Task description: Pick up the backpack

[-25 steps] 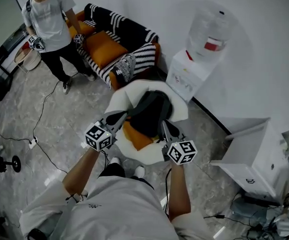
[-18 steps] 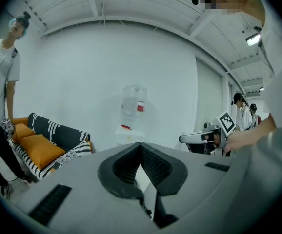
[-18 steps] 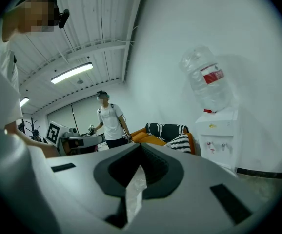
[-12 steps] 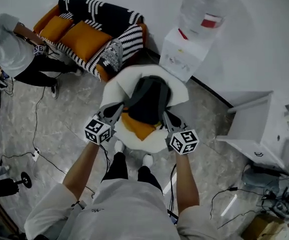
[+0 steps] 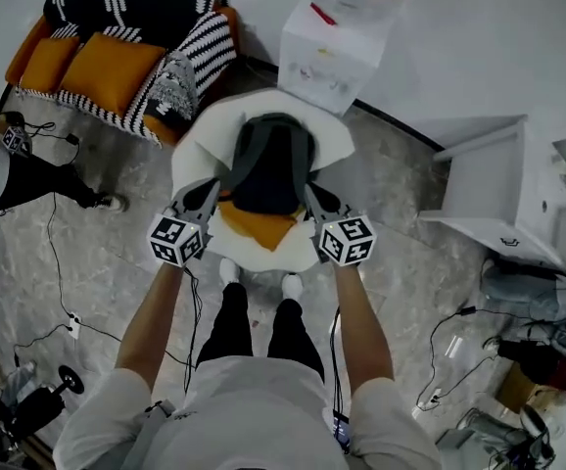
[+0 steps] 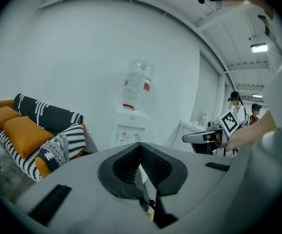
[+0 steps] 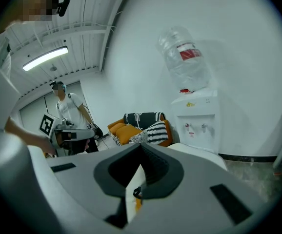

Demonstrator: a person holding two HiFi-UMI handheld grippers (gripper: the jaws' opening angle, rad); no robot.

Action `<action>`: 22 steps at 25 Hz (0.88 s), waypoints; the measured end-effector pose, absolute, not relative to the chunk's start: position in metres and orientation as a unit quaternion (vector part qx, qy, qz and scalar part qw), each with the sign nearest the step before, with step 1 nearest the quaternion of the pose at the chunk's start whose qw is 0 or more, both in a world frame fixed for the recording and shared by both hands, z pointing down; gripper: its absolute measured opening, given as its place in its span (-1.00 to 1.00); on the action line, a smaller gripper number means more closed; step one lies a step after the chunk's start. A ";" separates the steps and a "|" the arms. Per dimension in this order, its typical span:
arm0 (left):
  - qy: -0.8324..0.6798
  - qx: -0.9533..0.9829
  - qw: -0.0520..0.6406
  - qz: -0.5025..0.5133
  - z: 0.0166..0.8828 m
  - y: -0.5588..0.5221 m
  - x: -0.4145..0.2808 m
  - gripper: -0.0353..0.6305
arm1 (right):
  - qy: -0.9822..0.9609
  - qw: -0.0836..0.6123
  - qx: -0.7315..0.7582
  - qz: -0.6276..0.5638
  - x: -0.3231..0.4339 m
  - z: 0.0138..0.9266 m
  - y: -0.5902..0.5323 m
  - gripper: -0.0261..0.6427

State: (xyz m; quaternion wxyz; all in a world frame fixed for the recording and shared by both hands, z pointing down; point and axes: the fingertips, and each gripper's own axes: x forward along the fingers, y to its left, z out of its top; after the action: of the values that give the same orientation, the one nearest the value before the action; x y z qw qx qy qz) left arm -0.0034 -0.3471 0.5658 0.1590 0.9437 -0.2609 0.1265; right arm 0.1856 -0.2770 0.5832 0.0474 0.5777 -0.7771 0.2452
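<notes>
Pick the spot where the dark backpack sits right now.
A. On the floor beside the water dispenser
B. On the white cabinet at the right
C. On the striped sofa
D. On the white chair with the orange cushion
D: in the head view the backpack lies on the white chair, partly covering its orange cushion.

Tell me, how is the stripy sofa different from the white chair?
The sofa is wide and draped in black-and-white stripes, while the chair is round, smaller and plain white. The sofa holds only cushions, but the chair has a dark backpack sitting on it. Both have something orange on them: the sofa cushions and the chair cushion.
</notes>
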 end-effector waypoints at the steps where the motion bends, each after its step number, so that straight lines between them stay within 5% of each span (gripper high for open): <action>1: -0.262 0.943 0.160 0.126 0.571 -0.352 -0.002 -0.89 | -0.777 0.048 0.577 0.247 0.185 0.591 -0.282 -0.90; 22: -0.248 0.934 0.170 0.191 0.729 -0.429 0.044 -0.89 | -0.745 0.110 0.589 0.292 0.231 0.764 -0.350 -0.90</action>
State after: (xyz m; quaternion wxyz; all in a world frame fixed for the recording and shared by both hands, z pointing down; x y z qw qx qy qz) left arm 0.0445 -0.4288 0.7288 0.1701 0.9343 -0.2480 0.1913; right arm 0.2314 -0.3497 0.7639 0.1099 0.5892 -0.7452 0.2924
